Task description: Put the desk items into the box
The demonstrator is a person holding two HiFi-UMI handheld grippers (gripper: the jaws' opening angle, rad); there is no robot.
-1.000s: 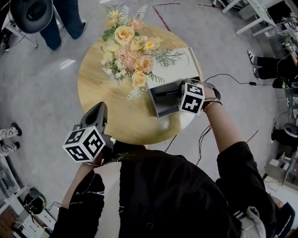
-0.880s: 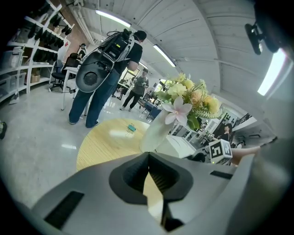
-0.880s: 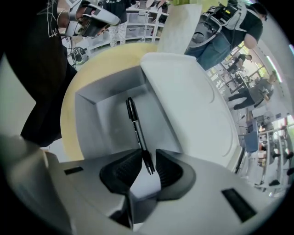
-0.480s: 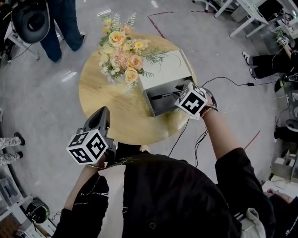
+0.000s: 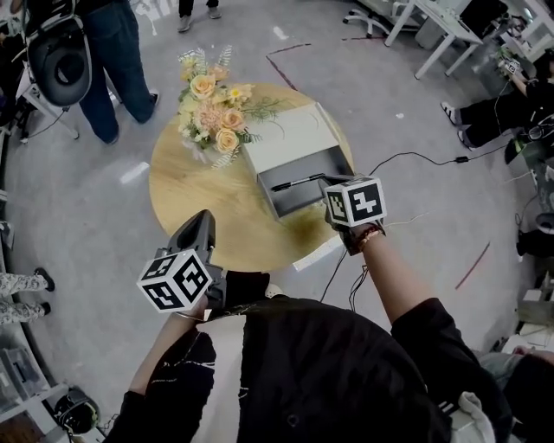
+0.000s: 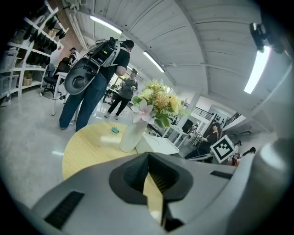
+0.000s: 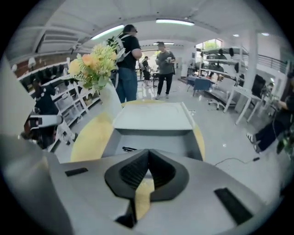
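Box [image 7: 151,140] lies just beyond right tool [image 7: 148,166], jaws just closed empty.

Open-plan lab workspace: white desks [image 5: 437,19] and storage shelves [image 6: 20,55] ring the round wooden surface [image 5: 190,186], beneath ceiling strip lights [image 6: 105,24].

Round table [image 5: 190,186]: wood-grain top, pale honey, smooth, soft sheen. Box [image 5: 322,167]: grey, matt, flat walls; card or plastic cannot be told. Lid [image 5: 290,134]: paler, equally matt. Pen [image 5: 299,182]: dark, faintly glossy. Vase [image 6: 130,135]: white, smooth, lightly glossy. Flowers [image 5: 212,108]: cream and peach petals, soft and matt. Left gripper [image 6: 148,155] and right gripper [image 7: 148,165]: moulded grey plastic shells, matt; pads [image 7: 133,173] dark, finely ribbed, rubber-like. Marker cubes [image 5: 176,279]: matt faces, black print on white. Floor [image 5: 95,225]: grey, polished, mirrors the lamps. Sleeve [image 5: 407,294]: black woven cloth, matt.
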